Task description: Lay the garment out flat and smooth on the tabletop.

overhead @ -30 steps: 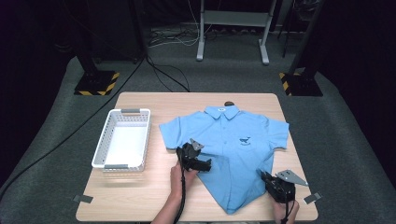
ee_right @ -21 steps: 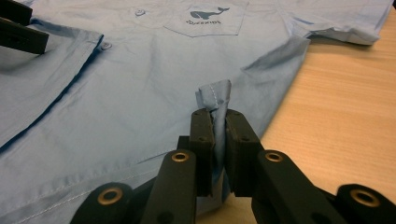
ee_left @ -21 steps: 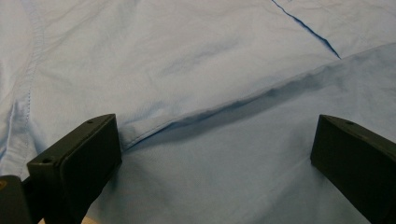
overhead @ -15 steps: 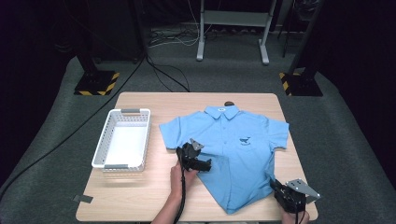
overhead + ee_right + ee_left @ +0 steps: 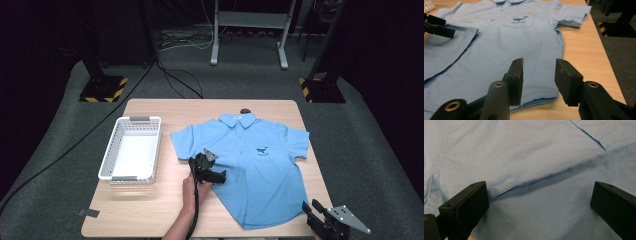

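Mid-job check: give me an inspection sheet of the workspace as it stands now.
Surface: light wooden table, bare around the items.
Job's things: light blue short-sleeved shirt lying flat, collar away from the person, its side by the left gripper folded over.
Clutter: white plastic basket, nothing inside; grey tape strip.
Grippers: left gripper open over the fold; right gripper at the hem corner, jaws just opened, nothing pressed between them.
Cables: black cable trailing from the left gripper; more across the floor.
Surroundings: grey carpet, stand bases with hazard stripes.
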`<state>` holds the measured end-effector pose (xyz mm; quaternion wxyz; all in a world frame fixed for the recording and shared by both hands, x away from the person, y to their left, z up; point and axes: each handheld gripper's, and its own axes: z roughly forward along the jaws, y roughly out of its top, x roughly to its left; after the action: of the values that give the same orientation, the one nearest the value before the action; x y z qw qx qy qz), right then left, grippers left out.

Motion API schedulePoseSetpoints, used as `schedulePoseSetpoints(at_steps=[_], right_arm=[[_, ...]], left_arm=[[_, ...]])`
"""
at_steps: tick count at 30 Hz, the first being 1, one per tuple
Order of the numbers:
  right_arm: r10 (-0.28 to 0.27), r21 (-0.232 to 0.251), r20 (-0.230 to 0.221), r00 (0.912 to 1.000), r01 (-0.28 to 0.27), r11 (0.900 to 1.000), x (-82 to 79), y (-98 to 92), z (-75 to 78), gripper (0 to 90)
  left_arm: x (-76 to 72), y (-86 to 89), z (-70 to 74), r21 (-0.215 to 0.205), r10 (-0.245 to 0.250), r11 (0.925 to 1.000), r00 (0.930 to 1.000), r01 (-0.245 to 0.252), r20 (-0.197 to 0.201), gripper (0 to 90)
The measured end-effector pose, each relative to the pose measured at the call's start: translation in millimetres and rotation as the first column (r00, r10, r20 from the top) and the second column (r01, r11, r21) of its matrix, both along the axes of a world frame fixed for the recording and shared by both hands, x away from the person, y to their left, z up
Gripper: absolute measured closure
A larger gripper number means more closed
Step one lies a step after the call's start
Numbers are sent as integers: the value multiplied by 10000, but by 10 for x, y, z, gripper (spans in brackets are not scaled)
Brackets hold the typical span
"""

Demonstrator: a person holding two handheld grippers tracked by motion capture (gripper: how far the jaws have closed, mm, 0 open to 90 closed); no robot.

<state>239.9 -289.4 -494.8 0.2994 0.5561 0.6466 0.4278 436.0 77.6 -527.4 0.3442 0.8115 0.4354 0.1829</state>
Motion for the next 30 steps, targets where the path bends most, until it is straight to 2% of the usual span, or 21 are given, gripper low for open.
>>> schedulePoseSetpoints(at_steps=[1,3,4,5,7,10,13,15,17,19,20,21,22,23,25,27,28,30], right_arm=[[36,-16,-35,10000,-36,10000,9,4,0,531],[36,-16,-35,10000,-36,10000,9,4,0,531],[302,109,-593,9978,-296,9995,108,25,-74,414],[372,119,-849,9957,-363,9993,147,32,-115,376],[703,128,-1456,9868,-691,9975,221,43,-213,344],[864,80,-1861,9787,-864,9962,270,54,-333,315],[1021,47,-1725,9797,-1028,9947,235,31,-347,307],[1068,-399,-1666,9802,-1149,9926,202,15,-354,298],[1227,-447,-1536,9805,-1310,9904,181,-3,-370,280],[1275,-677,-1697,9772,-1406,9877,197,8,-363,179],[1145,-877,-1945,9742,-1335,9872,227,17,-355,105],[1093,-997,-2242,9684,-1343,9859,274,20,-345,77],[1116,-1047,-2249,9680,-1378,9849,295,19,-330,68],[1094,-1111,-2091,9718,-1347,9846,320,21,-294,55],[1164,-1166,-1487,9820,-1343,9841,393,45,-168,38],[1363,-1106,-1010,9855,-1472,9829,506,71,-72,21],[1406,-1073,-970,9853,-1508,9827,570,79,-53,11],[1454,-1042,-1185,9823,-1579,9819,769,92,-44,0]], left_arm=[[0,0,0,0,0,10000,10000,0,0,14],[0,1,0,9,-3,10000,10000,3,-7,14],[0,1,1,13,-4,10000,10000,4,-7,14],[0,1,1,12,-4,10000,10000,4,-9,14],[0,0,0,6,-1,10000,10000,1,-9,14],[0,0,1,11,-2,10000,10000,2,-9,14],[1,0,0,10,1,10000,10000,-1,-8,14],[1,0,1,12,-2,10000,10000,2,-10,14],[1,0,0,9,-1,10000,10000,1,-7,14],[1,0,1,8,1,10000,10000,-1,-10,14],[2,0,0,8,-2,10000,10000,2,-2,14],[2,0,0,8,1,10000,10000,-1,-8,14],[2,0,0,7,1,10000,10000,-1,-8,14],[2,0,0,7,1,10000,10000,-1,-7,14],[2,0,0,9,2,10000,10000,-2,-8,14],[2,0,0,8,3,10000,10000,-3,-8,14],[2,0,0,9,2,10000,10000,-2,-9,14],[2,0,0,8,2,10000,10000,-2,-9,14]])
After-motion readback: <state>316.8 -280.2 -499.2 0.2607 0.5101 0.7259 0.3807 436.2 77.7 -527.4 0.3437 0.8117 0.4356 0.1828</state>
